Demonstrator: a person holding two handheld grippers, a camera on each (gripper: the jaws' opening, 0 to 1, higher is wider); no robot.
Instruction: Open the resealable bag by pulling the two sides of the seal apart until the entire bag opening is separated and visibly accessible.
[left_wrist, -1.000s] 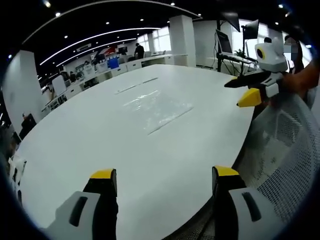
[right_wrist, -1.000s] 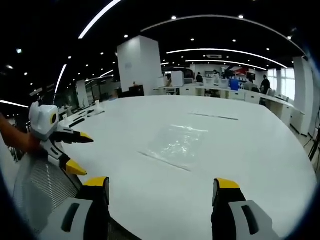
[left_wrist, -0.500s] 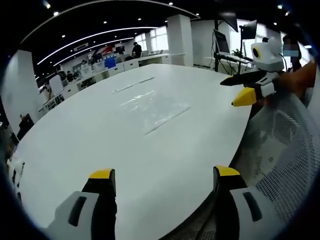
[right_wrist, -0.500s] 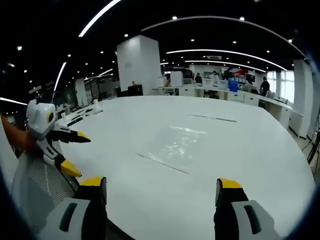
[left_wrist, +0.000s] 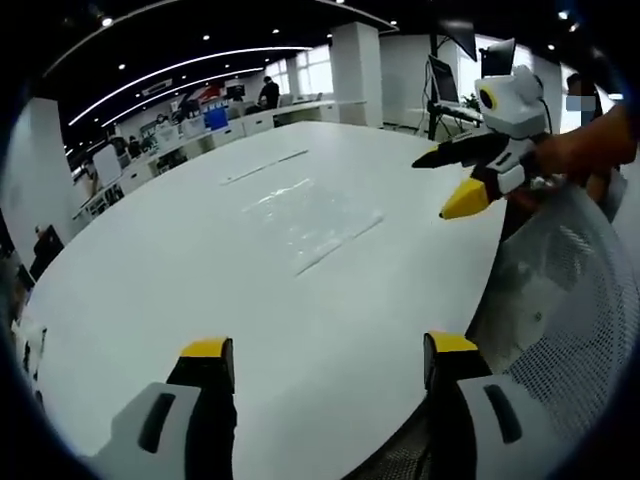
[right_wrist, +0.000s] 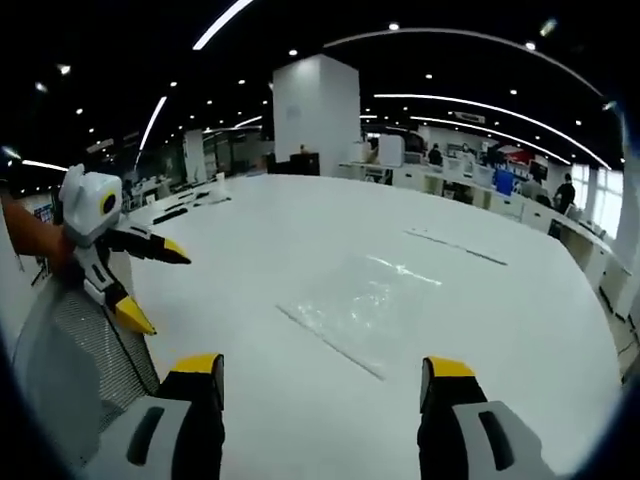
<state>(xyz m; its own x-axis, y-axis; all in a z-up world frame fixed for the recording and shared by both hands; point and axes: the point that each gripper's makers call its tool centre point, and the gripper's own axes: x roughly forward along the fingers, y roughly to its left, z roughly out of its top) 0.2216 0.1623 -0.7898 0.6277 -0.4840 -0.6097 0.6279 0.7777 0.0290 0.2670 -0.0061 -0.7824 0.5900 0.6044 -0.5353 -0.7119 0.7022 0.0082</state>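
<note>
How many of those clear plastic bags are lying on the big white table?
1. The clear bag lies flat near the middle of the white table, ahead of both open grippers; a thin strip lies beyond it.

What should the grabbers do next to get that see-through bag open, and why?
Probably bring both grippers forward and down to the resealable bag. It lies flat and untouched on the white table, well ahead of the open right gripper and the open left gripper, so neither can pinch the seal strip yet.
</note>
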